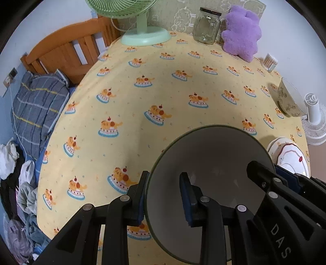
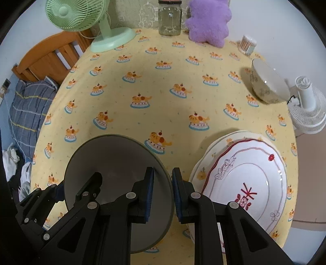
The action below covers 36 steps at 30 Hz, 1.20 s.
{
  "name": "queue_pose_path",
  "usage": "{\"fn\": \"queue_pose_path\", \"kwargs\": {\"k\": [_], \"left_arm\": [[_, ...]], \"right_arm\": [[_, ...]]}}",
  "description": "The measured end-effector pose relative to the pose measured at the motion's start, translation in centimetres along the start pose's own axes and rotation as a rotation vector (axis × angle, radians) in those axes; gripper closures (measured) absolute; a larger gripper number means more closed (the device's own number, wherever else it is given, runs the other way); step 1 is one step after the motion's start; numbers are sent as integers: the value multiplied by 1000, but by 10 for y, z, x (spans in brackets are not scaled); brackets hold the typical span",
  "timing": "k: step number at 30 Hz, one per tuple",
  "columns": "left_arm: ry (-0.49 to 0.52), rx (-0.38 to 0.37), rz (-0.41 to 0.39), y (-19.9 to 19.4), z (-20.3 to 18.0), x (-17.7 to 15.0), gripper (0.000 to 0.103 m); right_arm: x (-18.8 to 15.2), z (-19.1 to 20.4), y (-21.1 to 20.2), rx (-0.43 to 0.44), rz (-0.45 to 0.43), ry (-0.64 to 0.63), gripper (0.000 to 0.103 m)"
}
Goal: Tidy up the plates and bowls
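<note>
A grey bowl with a dark green rim (image 1: 214, 155) (image 2: 114, 157) hangs just above the yellow tablecloth, held by both grippers. My left gripper (image 1: 165, 195) (image 2: 76, 184) is shut on its left rim, one finger inside and one outside. My right gripper (image 2: 163, 193) (image 1: 272, 170) is shut on the opposite rim in the same way. To the right lies a stack of plates (image 2: 250, 169) (image 1: 289, 157), a white one with a red border on top of a cream one. A floral bowl (image 2: 267, 83) (image 1: 289, 97) stands farther back on the right.
Along the table's far edge stand a green fan (image 2: 110, 38), a glass jar (image 2: 170, 18), a purple plush toy (image 2: 207, 22) and a cup of cotton swabs (image 2: 247, 44). A white fan (image 2: 307, 108) stands off the right edge. A wooden bed with a pillow (image 1: 38, 106) lies left.
</note>
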<state>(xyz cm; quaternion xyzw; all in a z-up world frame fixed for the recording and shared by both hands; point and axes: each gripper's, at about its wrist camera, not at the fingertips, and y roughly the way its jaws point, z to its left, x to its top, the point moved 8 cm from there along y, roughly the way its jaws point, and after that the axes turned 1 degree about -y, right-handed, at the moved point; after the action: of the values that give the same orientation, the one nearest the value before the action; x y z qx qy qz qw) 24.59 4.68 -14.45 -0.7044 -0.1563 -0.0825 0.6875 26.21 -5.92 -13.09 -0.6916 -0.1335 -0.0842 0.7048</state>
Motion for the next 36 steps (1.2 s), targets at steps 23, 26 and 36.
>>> {"fn": "queue_pose_path", "kwargs": {"k": [23, 26, 36], "left_arm": [[126, -57, -93, -44, -5, 4, 40], [146, -76, -115, -55, -10, 11, 38], [193, -51, -190, -81, -52, 35, 30]], "right_arm": [[-14, -8, -43, 64, -105, 139, 66], [-12, -17, -58, 25, -142, 149, 53], [8, -63, -91, 8, -233, 140, 41]]}}
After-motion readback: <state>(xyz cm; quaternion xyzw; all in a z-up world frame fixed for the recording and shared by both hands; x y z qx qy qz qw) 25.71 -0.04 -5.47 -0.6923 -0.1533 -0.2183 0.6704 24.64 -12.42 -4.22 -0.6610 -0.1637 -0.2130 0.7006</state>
